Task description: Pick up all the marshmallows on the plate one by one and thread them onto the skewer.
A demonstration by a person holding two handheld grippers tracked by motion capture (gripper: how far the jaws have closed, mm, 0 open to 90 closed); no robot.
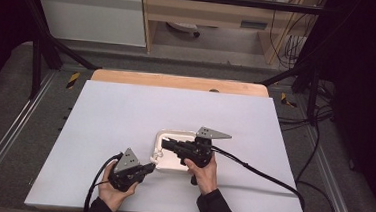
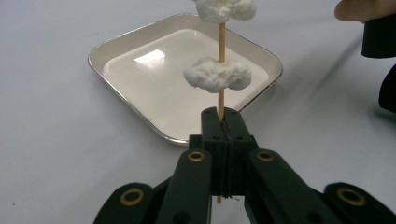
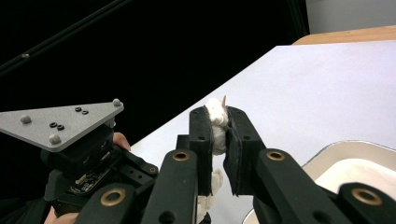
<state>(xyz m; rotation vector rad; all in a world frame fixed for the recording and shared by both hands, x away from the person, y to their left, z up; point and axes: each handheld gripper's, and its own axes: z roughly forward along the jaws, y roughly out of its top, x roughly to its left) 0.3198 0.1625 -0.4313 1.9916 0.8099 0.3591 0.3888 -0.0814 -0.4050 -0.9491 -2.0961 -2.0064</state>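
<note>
A thin wooden skewer [image 2: 221,95] stands upright in my left gripper [image 2: 223,122], whose jaws are shut on its lower end. Two white fluffy marshmallow pieces are threaded on it, one midway [image 2: 217,74] and one at the top [image 2: 226,9]. My right gripper [image 3: 218,122] is shut on the top piece [image 3: 217,116], and the skewer tip [image 3: 224,99] pokes out just above the pads. In the high view the left gripper [image 1: 149,167] sits at the near left corner of a shallow white tray [image 1: 174,133] and the right gripper [image 1: 166,144] reaches over it from the right.
The tray [image 2: 154,88] holds nothing and lies near the middle of a white table sheet [image 1: 125,111]. A wooden strip [image 1: 177,81] runs along the far edge. Black cables [image 1: 261,174] trail from both grippers. Dark frame legs stand at the far corners.
</note>
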